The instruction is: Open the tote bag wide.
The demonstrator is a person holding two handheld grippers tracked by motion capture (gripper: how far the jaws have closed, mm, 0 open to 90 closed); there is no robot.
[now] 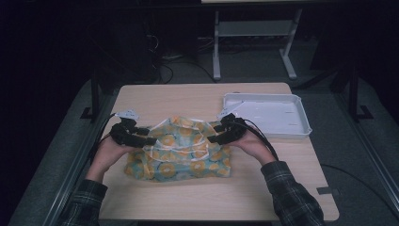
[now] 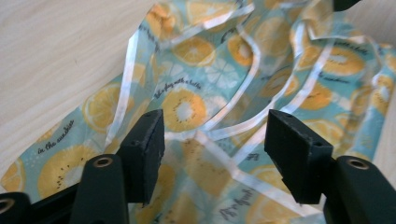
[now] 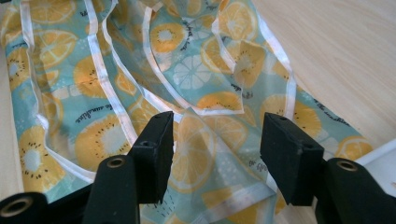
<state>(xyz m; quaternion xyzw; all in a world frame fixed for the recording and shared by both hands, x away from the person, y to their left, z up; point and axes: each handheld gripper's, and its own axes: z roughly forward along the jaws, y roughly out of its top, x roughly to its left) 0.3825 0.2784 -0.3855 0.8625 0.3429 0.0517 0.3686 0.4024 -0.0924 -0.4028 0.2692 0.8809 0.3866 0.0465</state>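
Teal cloth printed with orange citrus slices and edged in white tape (image 1: 181,150) is lying crumpled on the pale wooden surface (image 1: 197,96), nearer its front edge than its back edge and about midway between the left and right edges. The high view is showing what the gripper views are leaving out: a white rectangular plastic tray (image 1: 296,101) is sitting at the right edge of the surface, just beyond the cloth's right end, and the person's plaid-sleeved forearms are coming in from the front edge.

From above, the left gripper (image 1: 141,140) is resting at the cloth's left end and the right gripper (image 1: 217,136) at its right end. Each gripper view is looking between two black jaws standing apart, with folds of cloth lying below and beyond the gap and nothing pinched; both pairs are open. The left gripper view is catching cursive lettering printed on the fabric, too small to read from above. The right gripper view is showing a white sliver at its lower right corner, probably the tray's rim. The cloth's far folds are being cut off at both views' edges, and the room behind the surface is too dark to make out.
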